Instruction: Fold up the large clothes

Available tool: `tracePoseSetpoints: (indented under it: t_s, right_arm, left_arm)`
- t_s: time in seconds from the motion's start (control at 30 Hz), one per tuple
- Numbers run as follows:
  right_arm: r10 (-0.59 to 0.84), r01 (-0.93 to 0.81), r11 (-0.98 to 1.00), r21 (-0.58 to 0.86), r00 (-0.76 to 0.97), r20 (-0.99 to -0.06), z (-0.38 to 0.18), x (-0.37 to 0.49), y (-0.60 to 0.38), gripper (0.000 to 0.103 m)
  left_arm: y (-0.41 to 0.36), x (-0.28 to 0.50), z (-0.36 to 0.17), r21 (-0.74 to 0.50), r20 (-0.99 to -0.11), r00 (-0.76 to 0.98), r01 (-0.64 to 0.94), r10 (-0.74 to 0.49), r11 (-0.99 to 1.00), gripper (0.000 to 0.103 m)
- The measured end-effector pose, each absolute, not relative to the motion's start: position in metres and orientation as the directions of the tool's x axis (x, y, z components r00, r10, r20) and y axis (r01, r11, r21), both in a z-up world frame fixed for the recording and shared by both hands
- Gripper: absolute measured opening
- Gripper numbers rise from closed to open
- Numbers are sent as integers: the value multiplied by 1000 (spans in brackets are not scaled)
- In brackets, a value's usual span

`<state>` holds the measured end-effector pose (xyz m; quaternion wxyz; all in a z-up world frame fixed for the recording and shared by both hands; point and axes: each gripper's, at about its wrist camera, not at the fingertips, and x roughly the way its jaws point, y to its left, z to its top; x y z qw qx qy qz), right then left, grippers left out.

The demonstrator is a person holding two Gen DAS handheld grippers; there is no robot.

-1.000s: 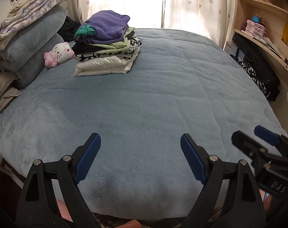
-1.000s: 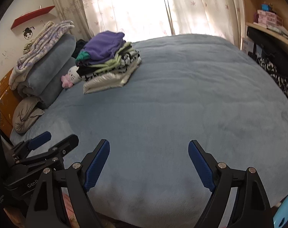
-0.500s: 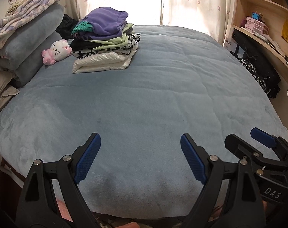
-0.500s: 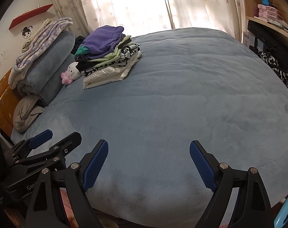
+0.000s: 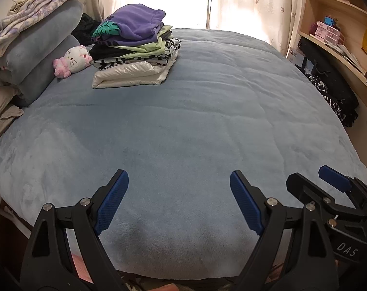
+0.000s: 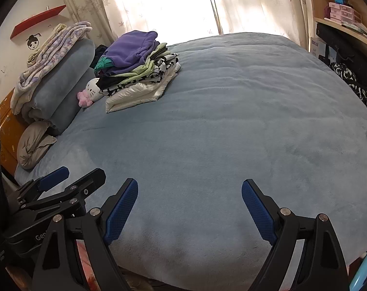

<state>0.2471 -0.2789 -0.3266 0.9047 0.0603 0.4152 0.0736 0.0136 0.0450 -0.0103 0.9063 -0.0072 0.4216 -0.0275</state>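
We hold the left gripper (image 5: 178, 198) and right gripper (image 6: 189, 207) spread, empty, over the bed (image 5: 207, 111). The stack (image 5: 135, 55) looks soft, floppy; we would pinch edges.

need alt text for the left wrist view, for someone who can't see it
The open left claw hovers empty over the near edge of a blue blanket-covered bed. A stack of folded clothes sits at the far left beside a white plush toy, and the right claw shows at lower right.
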Motion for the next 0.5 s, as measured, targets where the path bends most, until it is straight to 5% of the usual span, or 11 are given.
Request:
tracePoseSetpoints:
  t_s: [0.5]
  right_arm:
    - [181,-71,982,177,635,-751,-332,247,-267,89]
  left_arm:
    - [42,15,-16,-42,-778,626,33,-54,999,84]
